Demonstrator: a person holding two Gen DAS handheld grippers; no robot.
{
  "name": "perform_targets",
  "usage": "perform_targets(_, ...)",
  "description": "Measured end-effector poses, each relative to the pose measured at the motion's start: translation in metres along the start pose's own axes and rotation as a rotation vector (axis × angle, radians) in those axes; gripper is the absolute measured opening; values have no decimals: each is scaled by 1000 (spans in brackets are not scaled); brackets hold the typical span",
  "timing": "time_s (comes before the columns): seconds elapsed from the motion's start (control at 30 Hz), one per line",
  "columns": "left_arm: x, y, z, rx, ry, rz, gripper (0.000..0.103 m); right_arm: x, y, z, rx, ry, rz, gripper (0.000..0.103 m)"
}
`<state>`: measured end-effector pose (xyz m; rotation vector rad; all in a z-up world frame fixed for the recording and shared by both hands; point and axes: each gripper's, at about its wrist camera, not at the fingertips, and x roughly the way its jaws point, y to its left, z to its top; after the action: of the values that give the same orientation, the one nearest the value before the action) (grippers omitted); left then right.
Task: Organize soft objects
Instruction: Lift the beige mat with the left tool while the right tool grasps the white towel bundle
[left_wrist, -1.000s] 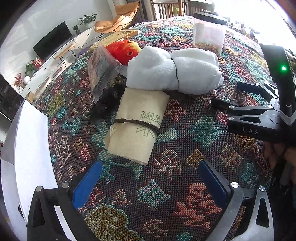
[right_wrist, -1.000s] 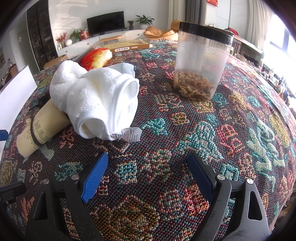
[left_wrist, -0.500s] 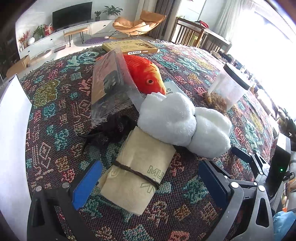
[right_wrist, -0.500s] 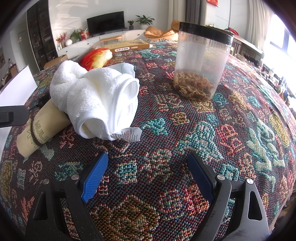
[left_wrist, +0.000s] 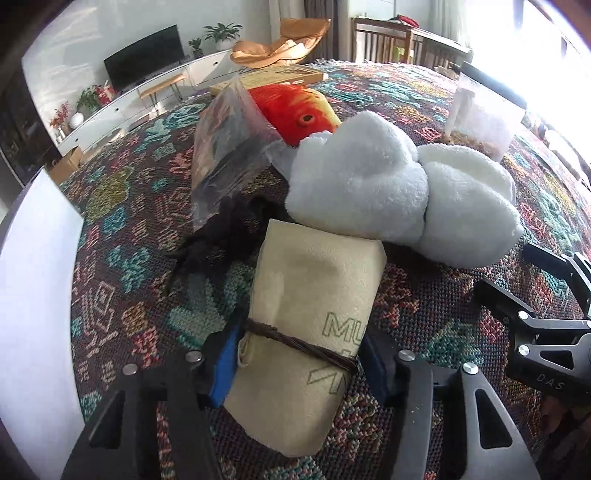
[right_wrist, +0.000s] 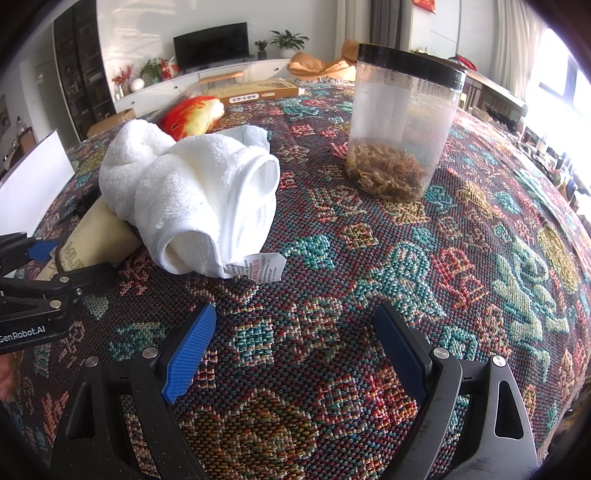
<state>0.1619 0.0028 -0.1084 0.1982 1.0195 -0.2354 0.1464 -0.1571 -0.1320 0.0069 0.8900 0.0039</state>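
Woven patterned tablecloth (right_wrist: 332, 258); left gripper (left_wrist: 299, 354) closing around beige roll (left_wrist: 306, 314); right gripper (right_wrist: 295, 347) spread.

"MU" in green outline on beige roll (left_wrist: 306, 317); "DAS" on my right tool (left_wrist: 546, 376); "GenRobot.AI" on my left tool (right_wrist: 26, 330).

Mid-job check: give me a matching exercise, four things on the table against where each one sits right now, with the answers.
Things:
1. beige rolled cloth
2. white towel
3. orange fish plush
4. clear jar

Places:
A. standing upright on the tablecloth, apart from the pile
B. between the closing jaws of the left gripper
C. behind the towel, beside a clear plastic bag
D. lying across the far end of the beige roll

Pairs: 1-B, 2-D, 3-C, 4-A
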Motion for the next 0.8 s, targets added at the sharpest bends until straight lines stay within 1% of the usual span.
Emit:
perform_targets(0.1,-29,11,-33,-147,3,37,52,0,0,0,0,0,1,90)
perform_targets(0.17,-44,16,-61,-207,0,74,58,0,0,0,-1,0,0,89)
perform_targets(0.23,-52,21,-83,-254,-11,73,79,0,0,0,0,0,0,89)
perform_targets(0.3,-53,28,-94,-282,-13,71,87,0,0,0,0,0,2,89)
perform_targets(0.4,-50,35,-96,-303,-1,45,88,-2,0,-1,2,-2,19,90)
perform_targets(0.43,-48,37,-97,-312,2,31,88,-3,-1,-1,-2,-2,37,91)
perform_targets(0.5,-42,40,-96,-313,16,14,88,-7,-2,0,-56,12,120,92)
perform_targets(0.53,-40,37,-95,-298,23,23,88,-11,-2,2,-94,30,145,91)
perform_targets(0.57,-40,34,-95,-275,21,38,88,-19,-2,5,-125,26,154,89)
perform_targets(0.63,-38,28,-95,-232,18,44,88,-43,1,16,-180,-45,148,90)
perform_targets(0.7,-39,24,-96,-206,10,45,88,-64,13,34,-251,-107,160,90)
perform_targets(0.77,-38,24,-95,-201,6,34,88,-73,36,53,-350,-123,168,91)
perform_targets(0.8,-38,25,-94,-206,6,31,88,-70,53,61,-413,-105,168,91)
